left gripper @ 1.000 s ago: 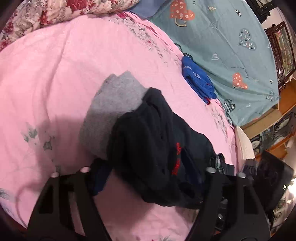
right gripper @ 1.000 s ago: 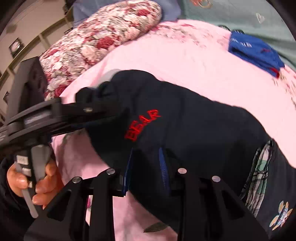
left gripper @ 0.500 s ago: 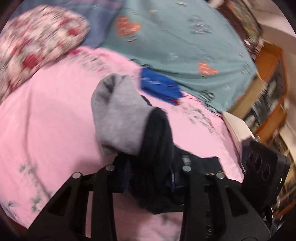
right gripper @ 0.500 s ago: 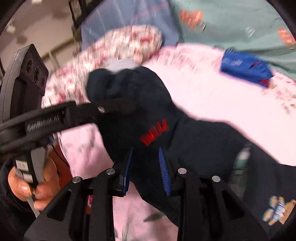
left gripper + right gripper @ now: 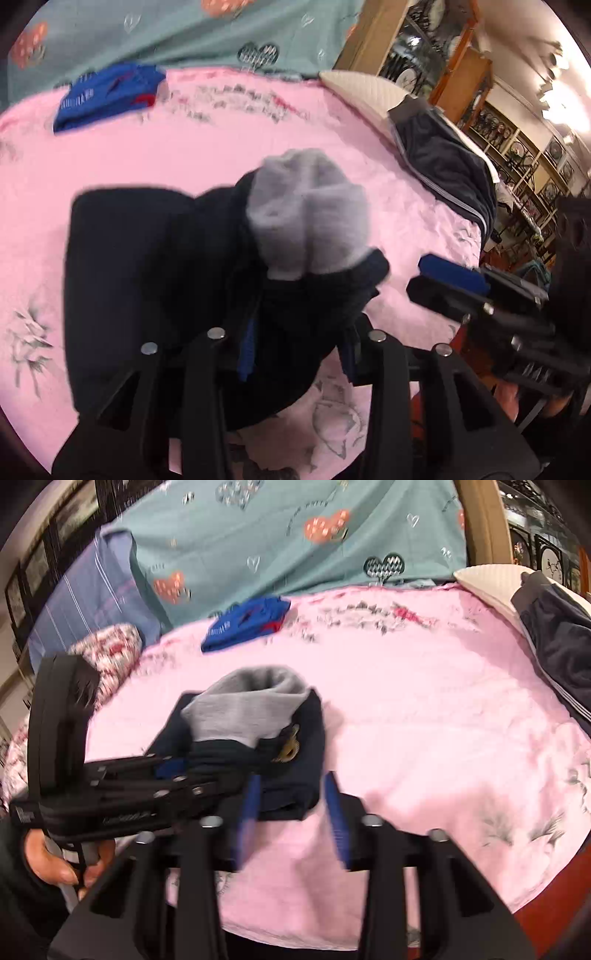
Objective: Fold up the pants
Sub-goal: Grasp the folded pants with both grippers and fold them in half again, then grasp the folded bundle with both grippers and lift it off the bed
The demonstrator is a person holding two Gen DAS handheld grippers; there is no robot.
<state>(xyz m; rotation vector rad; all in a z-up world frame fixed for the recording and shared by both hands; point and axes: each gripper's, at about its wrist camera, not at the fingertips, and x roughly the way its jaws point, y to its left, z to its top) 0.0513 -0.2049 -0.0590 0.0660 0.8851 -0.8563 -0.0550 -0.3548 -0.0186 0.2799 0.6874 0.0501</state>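
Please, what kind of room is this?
Most likely a home bedroom: a bed under a pink floral sheet, a teal heart-print cover at its head, a floral pillow, and wooden display shelves alongside.

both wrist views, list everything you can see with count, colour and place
pants: one, dark navy with grey lining turned out, folded in the middle of the bedspread
bedspread: one, pink with flower print, covers the bed
blue garment: one, bright blue, folded at the far edge of the bedspread
teal sheet: one, teal with hearts, behind the bedspread
floral pillow: one, red and white, far left
striped pillow: one, blue, behind the floral pillow
dark garment: one, navy with white stripes, far right on a white cushion
left gripper: black, closed on the pants
right gripper: black, blue pads, open beside the pants' near edge, jaws just widened
hand: holds the left gripper's handle
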